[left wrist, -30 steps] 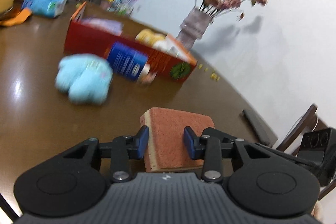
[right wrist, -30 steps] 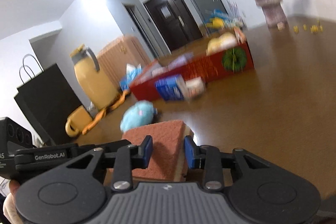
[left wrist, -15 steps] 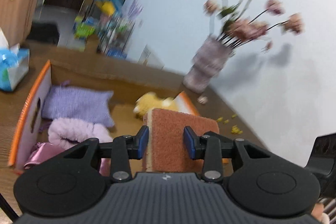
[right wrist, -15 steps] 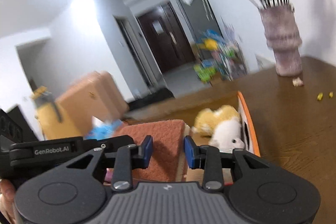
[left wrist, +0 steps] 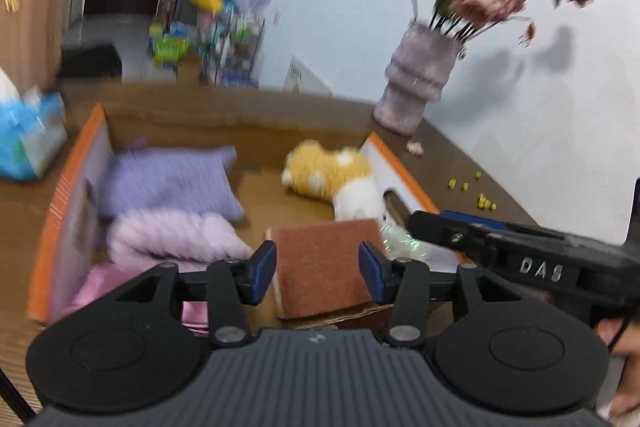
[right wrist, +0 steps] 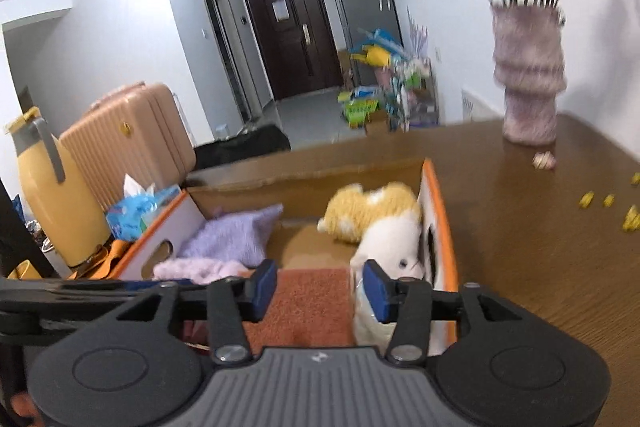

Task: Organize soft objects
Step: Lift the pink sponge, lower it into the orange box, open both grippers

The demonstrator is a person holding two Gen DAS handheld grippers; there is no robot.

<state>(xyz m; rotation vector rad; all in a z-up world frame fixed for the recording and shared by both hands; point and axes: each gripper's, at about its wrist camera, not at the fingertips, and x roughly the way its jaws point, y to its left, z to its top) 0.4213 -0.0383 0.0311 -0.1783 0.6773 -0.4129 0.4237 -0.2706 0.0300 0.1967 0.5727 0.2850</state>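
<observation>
A rust-orange sponge (left wrist: 324,267) lies low in the near end of the orange-rimmed cardboard box (left wrist: 60,195). My left gripper (left wrist: 318,275) hangs just over it; its jaws are opening and the blue pads stand off the sponge's sides. My right gripper (right wrist: 320,287) is above the same sponge (right wrist: 308,303), jaws opening too, with a gap at the right pad. Inside the box are a purple pillow (left wrist: 172,183), a pale pink fluffy cloth (left wrist: 176,235) and a yellow-and-white plush (left wrist: 336,179). The right gripper's body (left wrist: 520,251) reaches in from the right.
A vase of pink flowers (left wrist: 420,83) stands on the brown table (right wrist: 540,267) behind the box, with yellow crumbs (left wrist: 480,195) near it. A blue tissue pack (left wrist: 28,143) sits left of the box. A suitcase (right wrist: 128,139) and yellow jug (right wrist: 52,195) stand beyond.
Both grippers carried the sponge from above the table to over the box. Their jaws have widened and the sponge has dropped free between them.
</observation>
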